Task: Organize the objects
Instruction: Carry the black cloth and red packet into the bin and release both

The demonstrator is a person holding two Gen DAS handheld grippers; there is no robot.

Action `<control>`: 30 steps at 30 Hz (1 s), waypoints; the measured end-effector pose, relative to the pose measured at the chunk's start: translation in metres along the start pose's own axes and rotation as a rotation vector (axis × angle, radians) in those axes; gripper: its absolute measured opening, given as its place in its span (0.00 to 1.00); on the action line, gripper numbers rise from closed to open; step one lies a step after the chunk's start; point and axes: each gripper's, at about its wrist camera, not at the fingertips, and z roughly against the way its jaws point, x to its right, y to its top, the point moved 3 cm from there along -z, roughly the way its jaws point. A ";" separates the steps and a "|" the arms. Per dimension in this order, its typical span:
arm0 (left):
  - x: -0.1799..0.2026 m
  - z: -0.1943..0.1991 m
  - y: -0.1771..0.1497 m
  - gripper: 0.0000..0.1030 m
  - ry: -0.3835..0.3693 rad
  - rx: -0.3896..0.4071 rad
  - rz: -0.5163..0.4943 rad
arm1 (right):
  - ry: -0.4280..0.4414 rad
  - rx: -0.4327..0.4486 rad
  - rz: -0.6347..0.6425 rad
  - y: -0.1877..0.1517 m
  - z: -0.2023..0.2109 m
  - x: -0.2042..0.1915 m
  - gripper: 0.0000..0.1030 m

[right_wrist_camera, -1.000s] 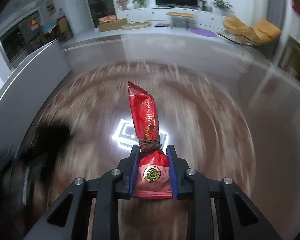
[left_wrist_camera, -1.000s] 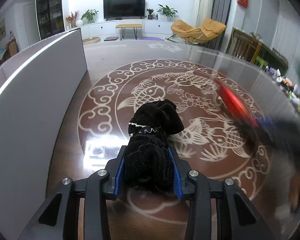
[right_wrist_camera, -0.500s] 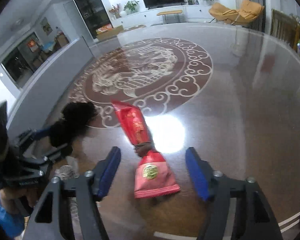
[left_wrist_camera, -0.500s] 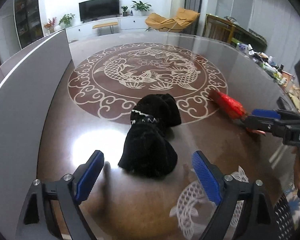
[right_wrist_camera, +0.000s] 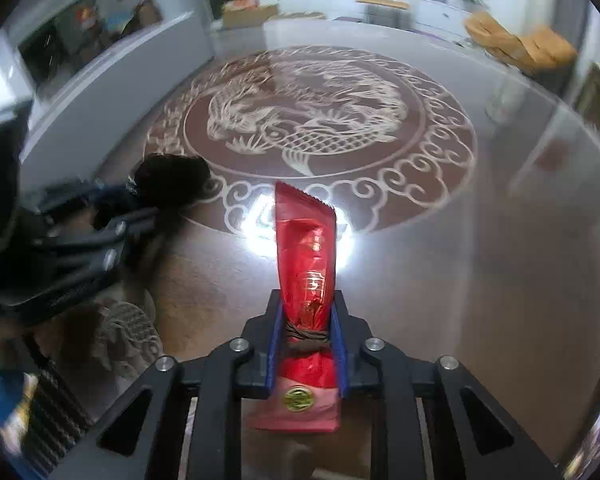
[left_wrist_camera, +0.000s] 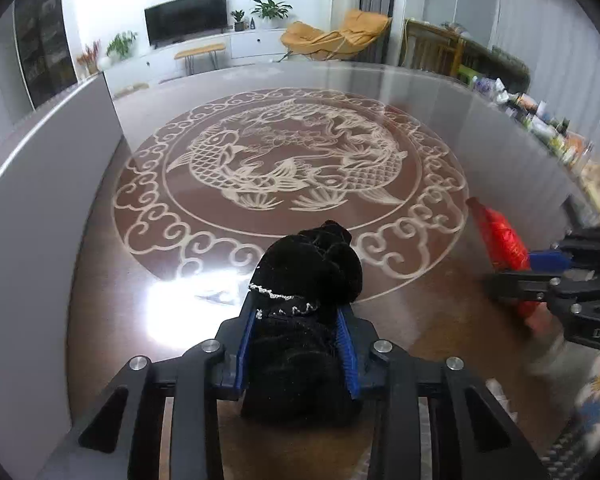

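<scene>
Tabletop point(left_wrist_camera: 440, 312): both jaws newly reclosed.

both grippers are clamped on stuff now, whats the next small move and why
Probably lift both a little off the table. The left gripper pinches the black pouch, the right gripper the red packet, and no container shows yet.

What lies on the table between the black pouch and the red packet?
Nothing: bare table separates the black pouch from the red packet, shown in the left wrist view.
</scene>
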 end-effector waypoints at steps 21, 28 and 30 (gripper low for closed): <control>-0.223 0.187 -0.051 0.37 0.351 0.054 0.412 | 0.402 0.040 0.321 0.174 0.049 -0.292 0.19; -0.225 0.194 -0.061 0.93 0.472 0.076 0.411 | 0.252 -0.095 0.438 0.169 -0.026 -0.348 0.72; -0.220 0.205 -0.058 0.99 0.572 0.096 0.392 | 0.250 -0.056 0.421 0.170 -0.020 -0.344 0.73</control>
